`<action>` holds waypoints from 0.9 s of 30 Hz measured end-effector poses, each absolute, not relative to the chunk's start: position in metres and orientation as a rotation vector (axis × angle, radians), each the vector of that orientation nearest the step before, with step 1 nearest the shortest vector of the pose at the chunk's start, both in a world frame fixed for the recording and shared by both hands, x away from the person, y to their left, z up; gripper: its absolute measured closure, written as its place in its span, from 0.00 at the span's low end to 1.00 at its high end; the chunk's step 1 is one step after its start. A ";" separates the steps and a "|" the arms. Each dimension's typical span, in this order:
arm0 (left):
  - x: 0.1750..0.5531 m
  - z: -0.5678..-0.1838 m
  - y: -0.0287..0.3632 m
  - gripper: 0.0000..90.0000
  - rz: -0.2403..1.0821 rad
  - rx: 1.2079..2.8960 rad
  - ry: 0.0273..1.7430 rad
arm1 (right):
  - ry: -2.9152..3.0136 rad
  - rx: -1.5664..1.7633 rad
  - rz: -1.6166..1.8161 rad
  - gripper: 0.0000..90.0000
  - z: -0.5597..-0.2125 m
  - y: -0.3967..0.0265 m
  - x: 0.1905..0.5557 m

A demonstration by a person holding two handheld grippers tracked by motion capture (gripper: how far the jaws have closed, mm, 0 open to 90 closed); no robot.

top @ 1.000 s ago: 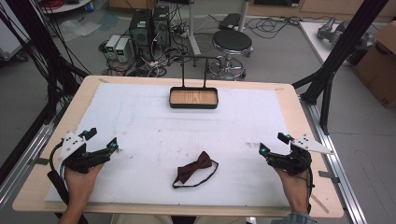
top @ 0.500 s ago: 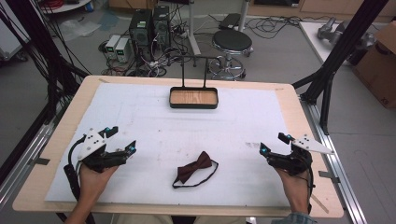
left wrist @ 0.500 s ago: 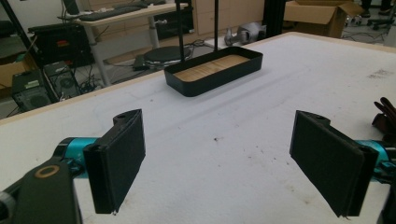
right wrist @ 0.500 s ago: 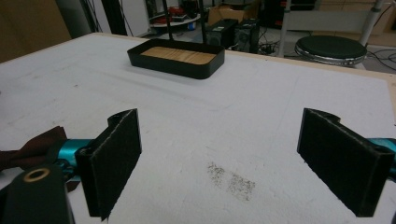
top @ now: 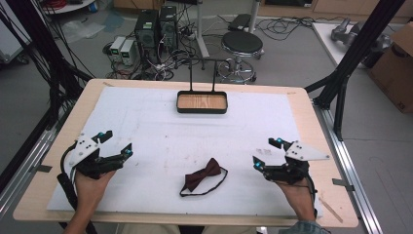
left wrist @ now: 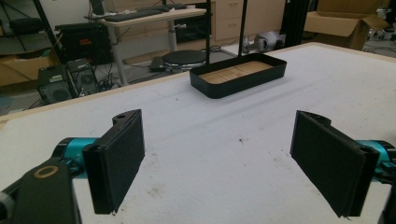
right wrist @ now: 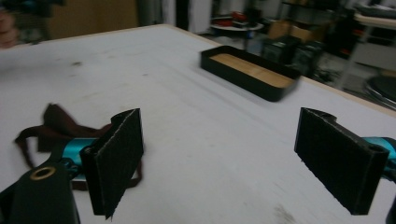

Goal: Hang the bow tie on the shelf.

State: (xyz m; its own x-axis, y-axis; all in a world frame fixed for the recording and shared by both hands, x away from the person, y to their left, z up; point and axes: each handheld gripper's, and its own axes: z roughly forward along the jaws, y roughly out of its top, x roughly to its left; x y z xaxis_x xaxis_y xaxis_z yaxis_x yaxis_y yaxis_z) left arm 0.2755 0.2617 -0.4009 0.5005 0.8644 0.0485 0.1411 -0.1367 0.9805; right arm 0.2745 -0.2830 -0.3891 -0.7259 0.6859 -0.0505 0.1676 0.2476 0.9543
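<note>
A dark maroon bow tie (top: 204, 175) with its thin black strap looped beside it lies flat on the white mat (top: 160, 126) near the person's edge of the table (top: 302, 97), roughly midway between the two grippers and touched by neither. The left gripper (top: 116, 142) sits low over the mat at the left, held in the person's left hand (top: 92, 183), and its jaws stand wide apart with nothing between them; in the left gripper view those jaws frame bare mat, with the gripper (left wrist: 217, 158) pointing toward the far side. The right gripper (top: 266, 152) rests at the right of the mat in the right hand (top: 297, 195), well apart from the bow tie, and its jaws are likewise spread wide and empty. In the right gripper view (right wrist: 218, 161) the bow tie (right wrist: 56, 123) shows behind and to the left of the left-hand jaw, partly hidden by it. At the far middle of the mat stands a shallow black tray (top: 201, 110) with a wooden floor and a tall thin black frame rising from its back edge; it also shows in the left gripper view (left wrist: 243, 81) and the right gripper view (right wrist: 233, 77). The tray holds nothing.
</note>
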 end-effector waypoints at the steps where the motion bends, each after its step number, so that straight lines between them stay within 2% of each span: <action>1: 0.275 -0.401 0.262 0.20 0.793 1.606 0.883 | 2.063 0.776 1.490 0.17 -0.389 -0.283 0.275; 6: 0.276 -0.402 0.263 0.20 0.793 1.601 0.890 | 2.241 0.525 1.541 0.19 -0.388 -0.247 0.279; 11: 0.276 -0.402 0.263 0.19 0.789 1.602 0.891 | 2.340 0.419 1.535 0.20 -0.389 -0.224 0.285; 15: 0.277 -0.403 0.263 0.20 0.783 1.607 0.899 | 2.467 0.271 1.498 0.27 -0.398 -0.201 0.290; 27: 0.278 -0.403 0.263 0.20 0.775 1.607 0.901 | 2.618 0.133 1.398 0.35 -0.418 -0.163 0.299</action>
